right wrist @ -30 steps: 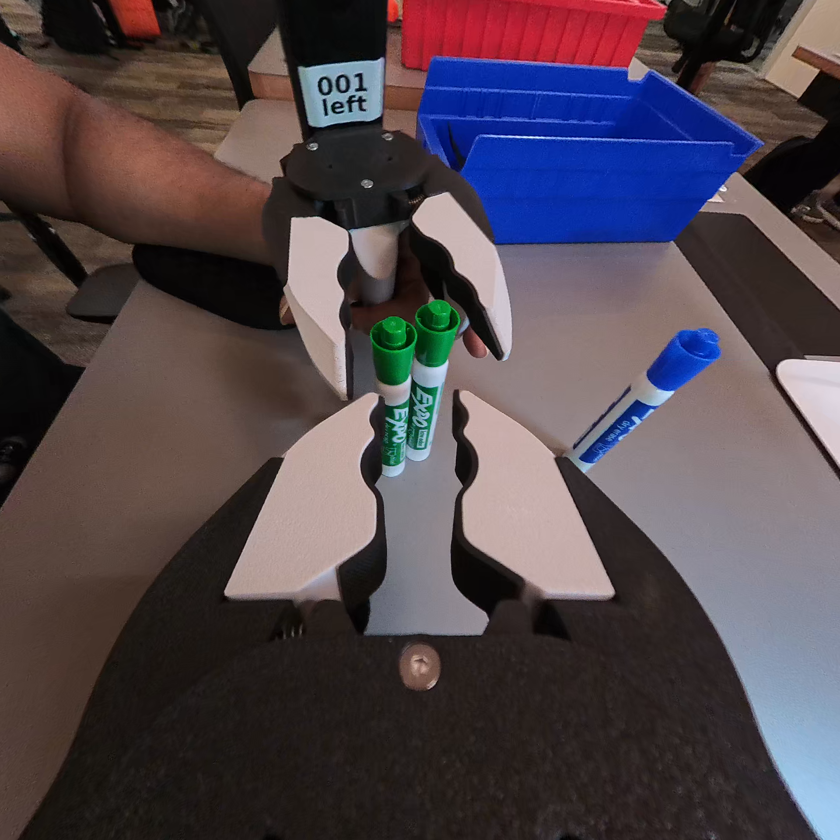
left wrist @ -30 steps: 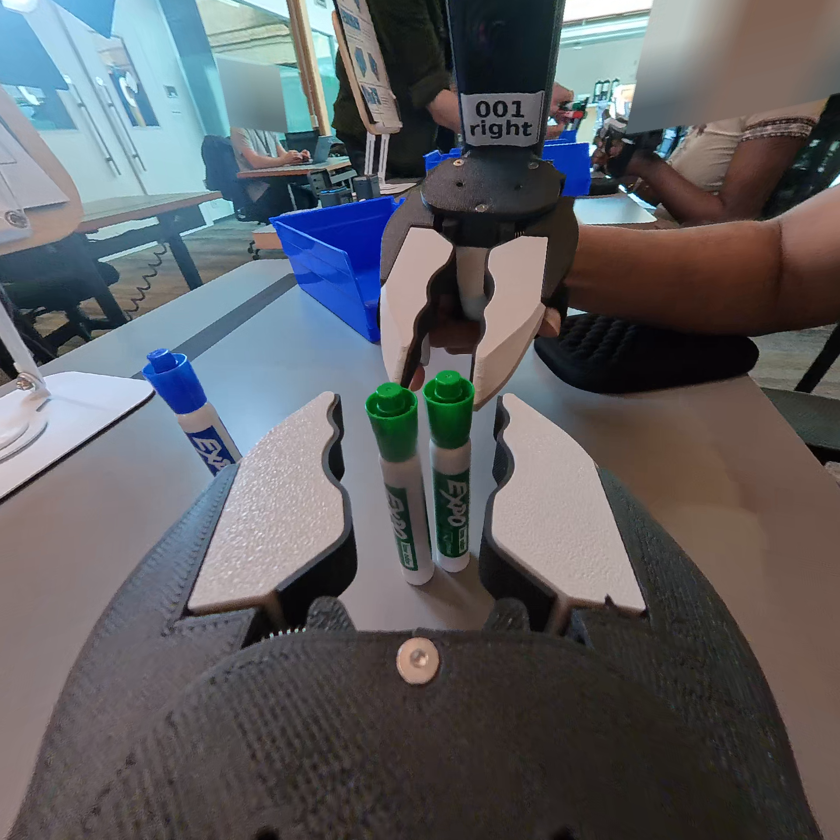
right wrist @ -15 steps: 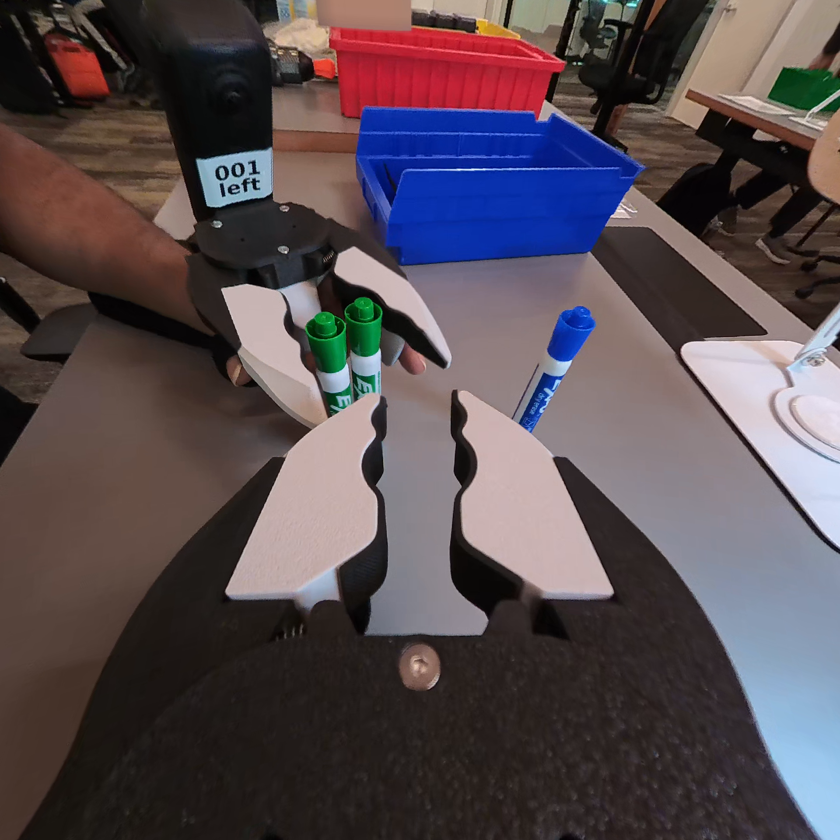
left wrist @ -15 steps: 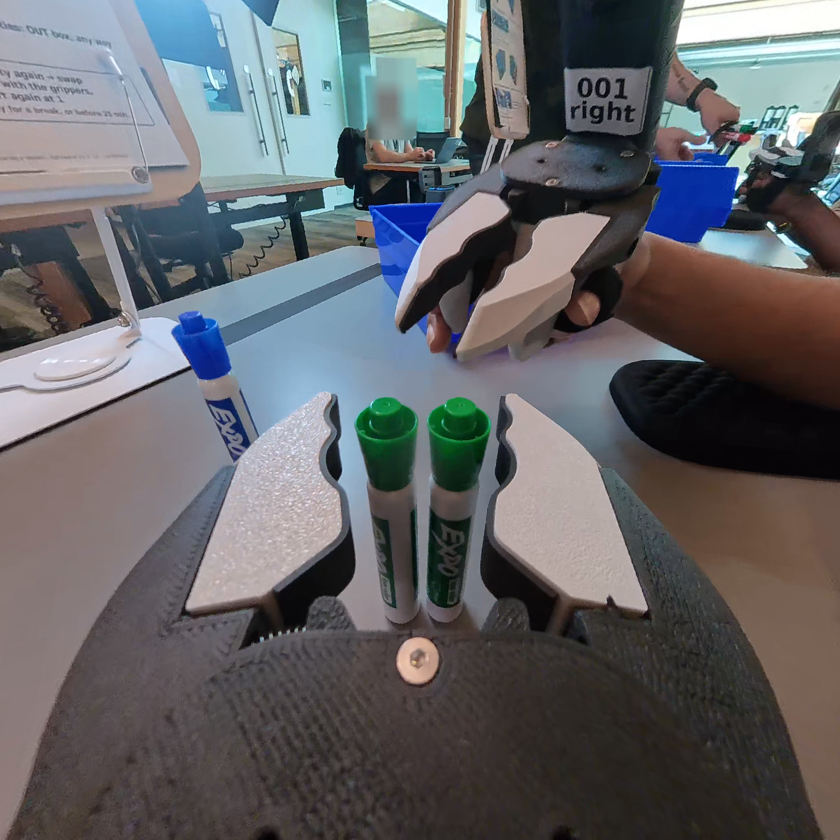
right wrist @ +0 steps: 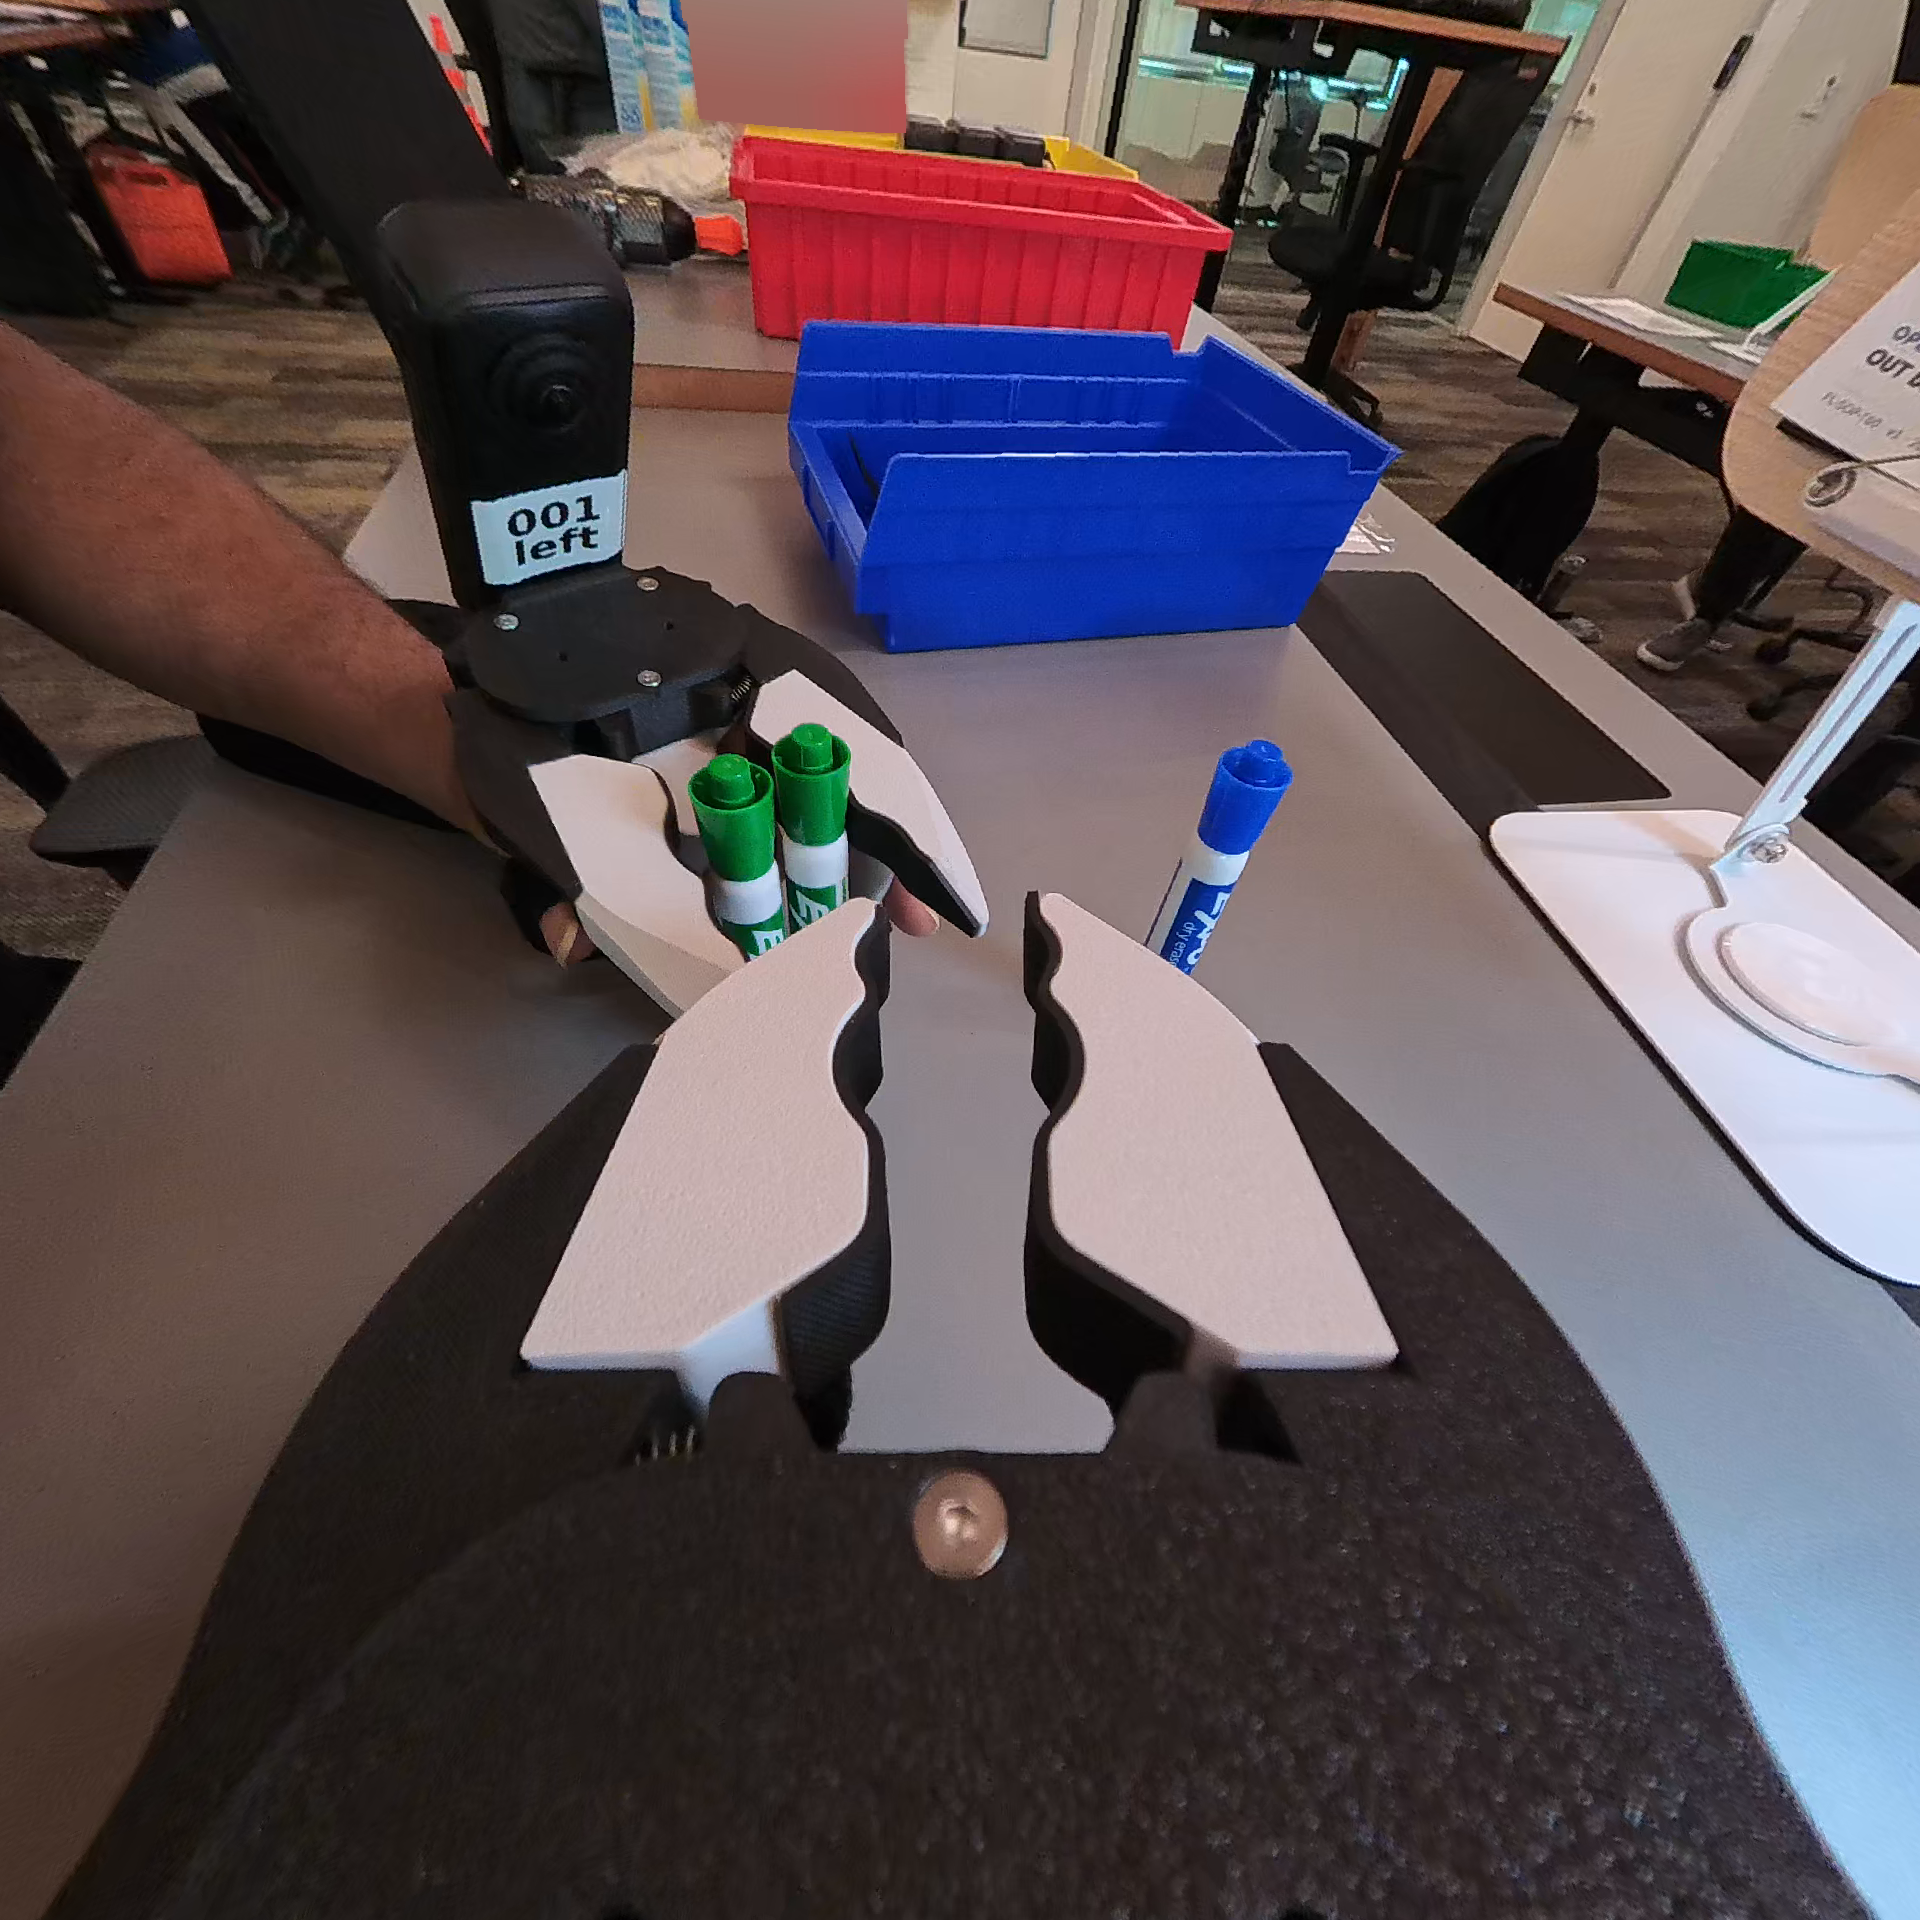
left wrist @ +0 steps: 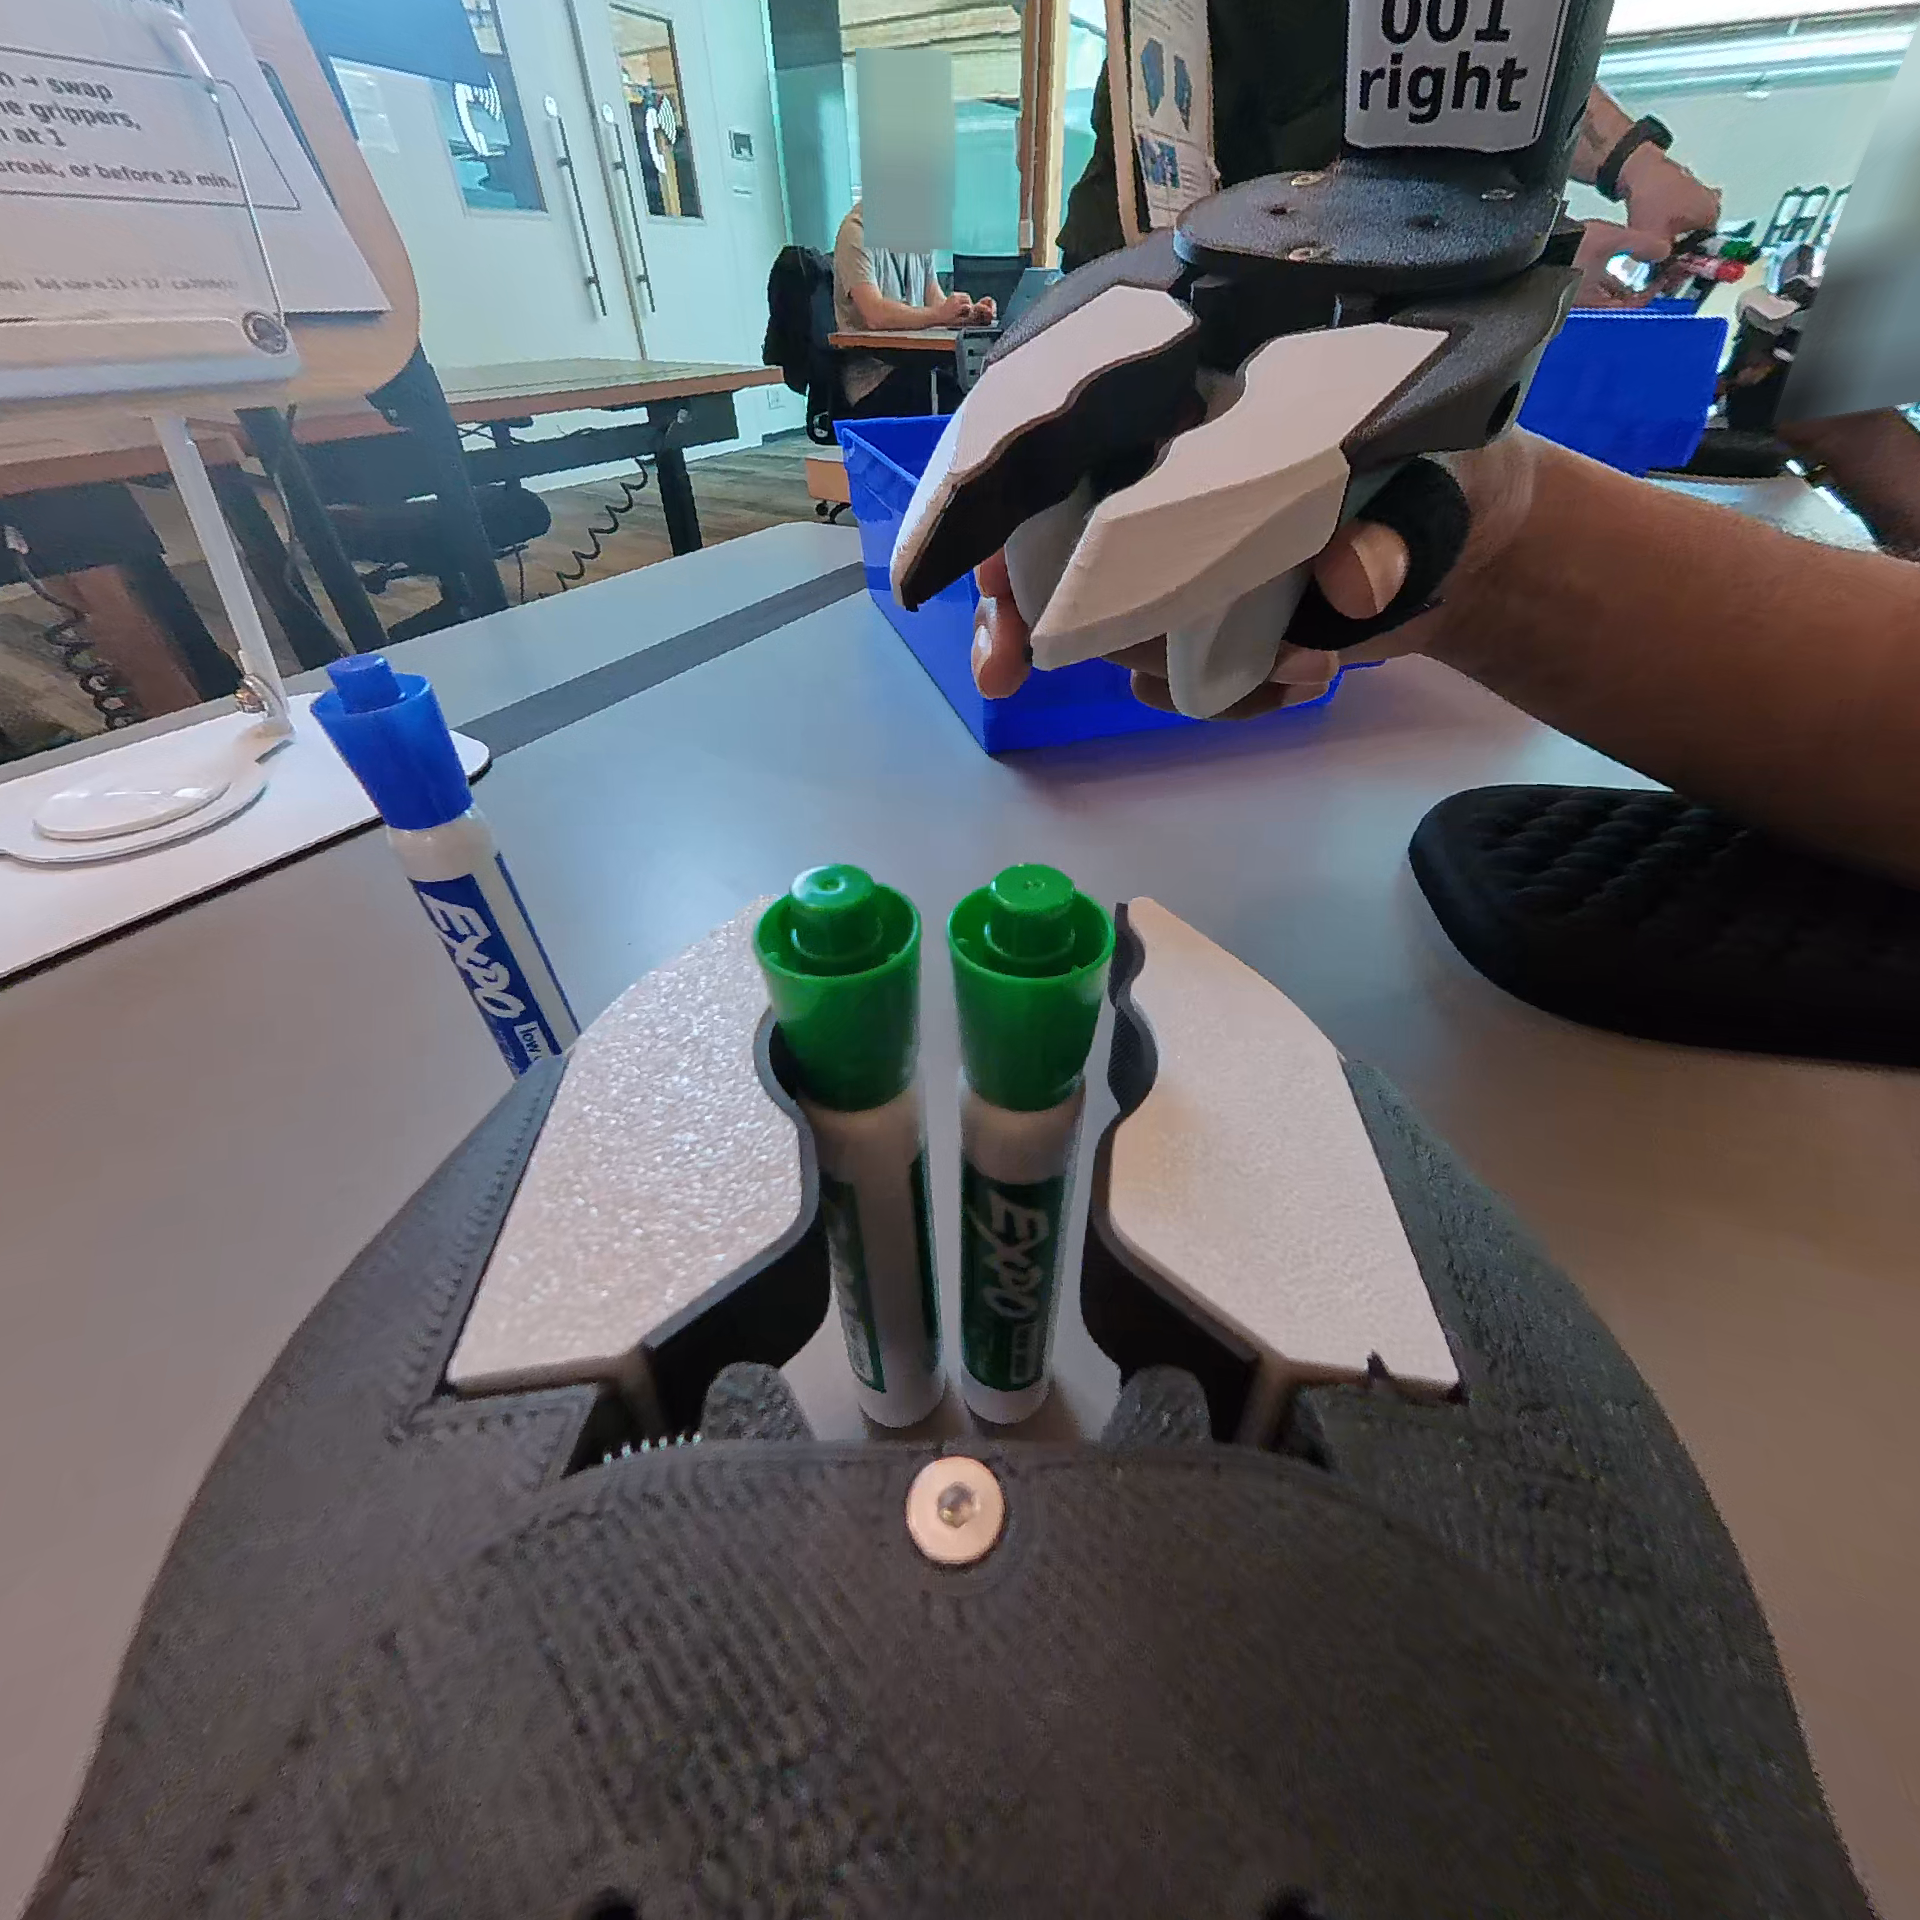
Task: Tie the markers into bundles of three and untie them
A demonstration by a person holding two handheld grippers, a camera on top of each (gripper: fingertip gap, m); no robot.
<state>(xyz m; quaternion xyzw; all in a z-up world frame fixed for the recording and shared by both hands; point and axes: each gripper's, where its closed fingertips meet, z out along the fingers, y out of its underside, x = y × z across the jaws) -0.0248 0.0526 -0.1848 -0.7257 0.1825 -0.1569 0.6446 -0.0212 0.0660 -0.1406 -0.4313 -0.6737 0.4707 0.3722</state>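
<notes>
Green markers' [right wrist: 774,842] lower barrels hidden.

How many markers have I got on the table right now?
3. Two green markers lie side by side between the left gripper fingers; one blue marker lies alone beside them. The blue bin may hide more.

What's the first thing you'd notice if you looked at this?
Two green markers lie side by side between the fingers of the left gripper. A blue marker lies alone on the grey table, with the empty right gripper near it and a blue bin behind.
</notes>
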